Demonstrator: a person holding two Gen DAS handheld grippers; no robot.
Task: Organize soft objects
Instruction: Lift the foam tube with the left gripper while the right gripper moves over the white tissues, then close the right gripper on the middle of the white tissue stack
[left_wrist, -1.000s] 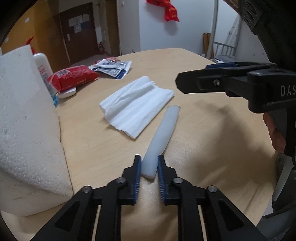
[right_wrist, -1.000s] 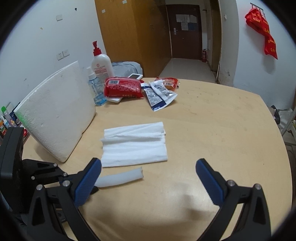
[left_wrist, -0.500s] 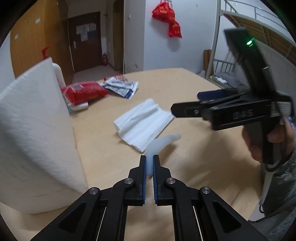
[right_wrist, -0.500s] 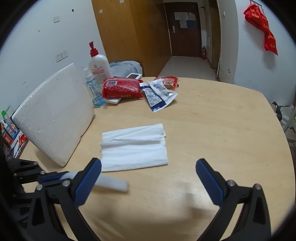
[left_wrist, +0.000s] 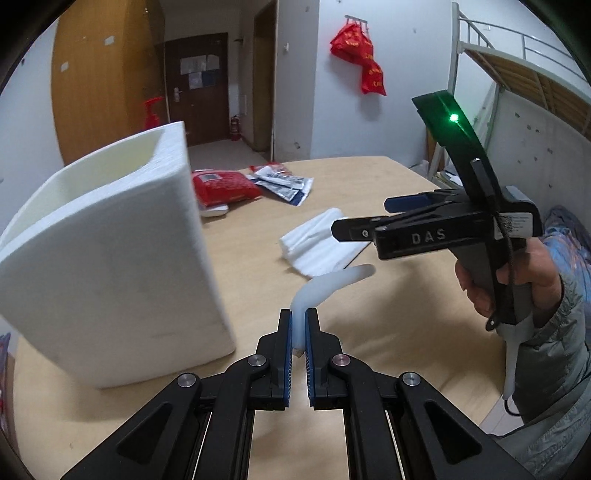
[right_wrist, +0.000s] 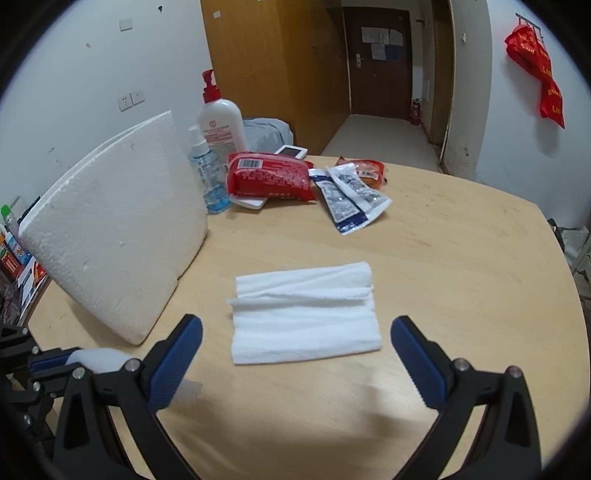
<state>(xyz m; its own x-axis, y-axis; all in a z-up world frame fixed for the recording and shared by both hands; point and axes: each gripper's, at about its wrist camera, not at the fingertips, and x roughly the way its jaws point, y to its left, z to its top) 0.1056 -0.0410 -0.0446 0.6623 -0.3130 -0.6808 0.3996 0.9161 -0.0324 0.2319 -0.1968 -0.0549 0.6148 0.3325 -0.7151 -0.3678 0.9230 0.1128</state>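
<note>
White foam strip (left_wrist: 325, 286) is pinched in your left gripper (left_wrist: 299, 332), lifted beside the foam box (left_wrist: 110, 258) so you can drop it inside, while your right gripper (right_wrist: 295, 354) waits spread wide above the folded cloth (right_wrist: 304, 314).

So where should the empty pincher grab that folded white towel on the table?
Probably at a short end of the towel. It lies flat with its long folds running across, right between the open right gripper fingers. Coming down from above and pinching the stacked layers near one edge should lift them together; the middle is too flat to catch.
</note>
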